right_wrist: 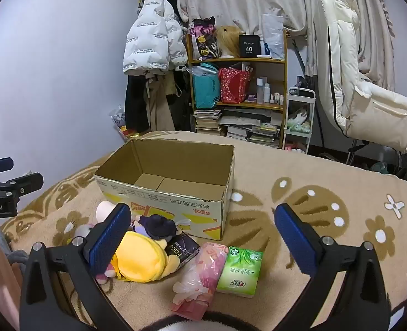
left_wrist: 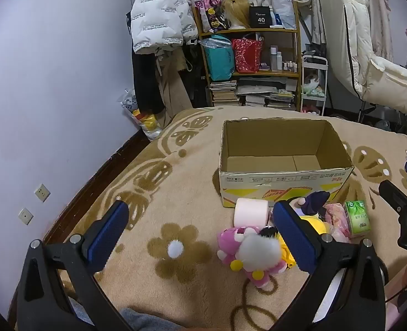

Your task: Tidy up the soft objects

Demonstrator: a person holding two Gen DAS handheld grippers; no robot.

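Both grippers (left_wrist: 200,231) (right_wrist: 203,234) gape; cardboard box (left_wrist: 283,182) empty.

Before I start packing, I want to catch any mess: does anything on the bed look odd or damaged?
Nothing is spilled. The cardboard box stands upright and empty, its top rim ragged where flaps seem torn off. The plush toys, pink roll and green tissue pack lie heaped in front of it.

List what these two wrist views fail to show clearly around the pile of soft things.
- Yellow plush: in the left wrist view, mostly hidden behind the left gripper's right finger.
- Pink plush: in the right wrist view, nearly all covered by the right gripper's left finger.
- Dark packet: partly under the plush; small print unreadable.
- Cardboard box: floor nearest the camera hidden by its front wall.
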